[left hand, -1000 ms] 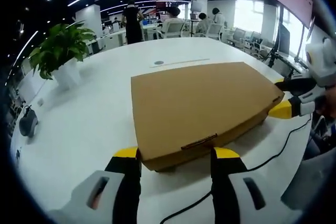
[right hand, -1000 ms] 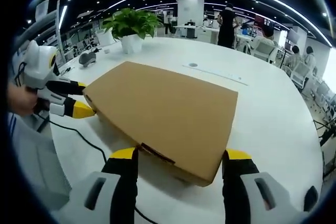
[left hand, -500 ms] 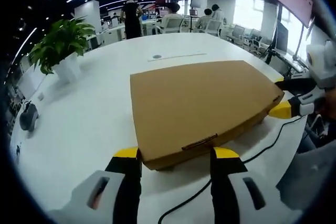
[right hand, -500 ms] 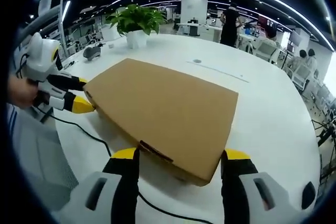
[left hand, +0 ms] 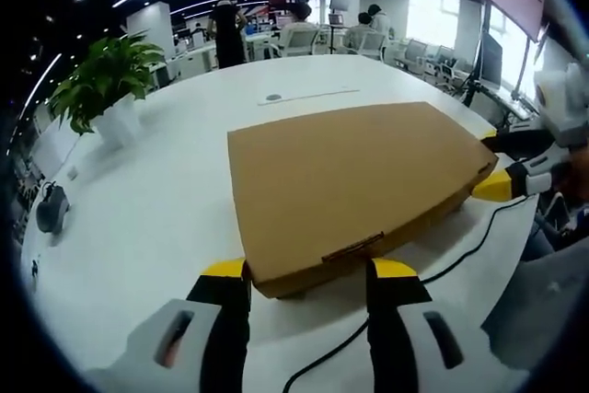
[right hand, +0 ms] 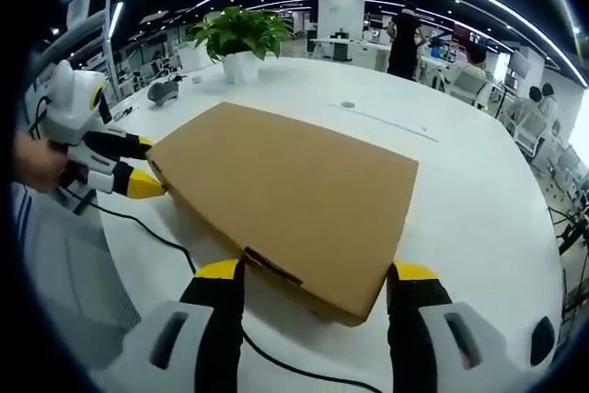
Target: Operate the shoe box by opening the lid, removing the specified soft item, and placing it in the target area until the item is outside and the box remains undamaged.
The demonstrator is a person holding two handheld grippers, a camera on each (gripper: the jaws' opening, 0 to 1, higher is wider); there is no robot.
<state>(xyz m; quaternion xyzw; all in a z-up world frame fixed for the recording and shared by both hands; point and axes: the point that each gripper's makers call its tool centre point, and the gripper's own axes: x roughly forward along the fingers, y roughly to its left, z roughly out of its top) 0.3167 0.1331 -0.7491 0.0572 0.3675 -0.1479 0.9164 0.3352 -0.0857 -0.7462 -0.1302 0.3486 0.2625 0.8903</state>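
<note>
Bracketing the closed box at two corners: left gripper and right gripper, both wide, holding nothing. Likely lining up on the lid's front edge to lift it.

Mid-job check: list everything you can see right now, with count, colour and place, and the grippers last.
Shoe box: one, brown cardboard, flat on the table, lid shut.
Table: one, white, large, under the box.
Potted plant: one, green leaves in a white pot, on the table beyond the box.
Cable: one, black, trailing over the table's near edge.
Dark object: one, dark grey, at the table's edge near the plant; too small to identify.
People: several, in the office behind the table.
Left gripper: one, white with yellow-tipped black jaws, open at one corner of the box.
Right gripper: one, same colours, open at another corner of the box.
Person's hand: holds the left gripper.
</note>
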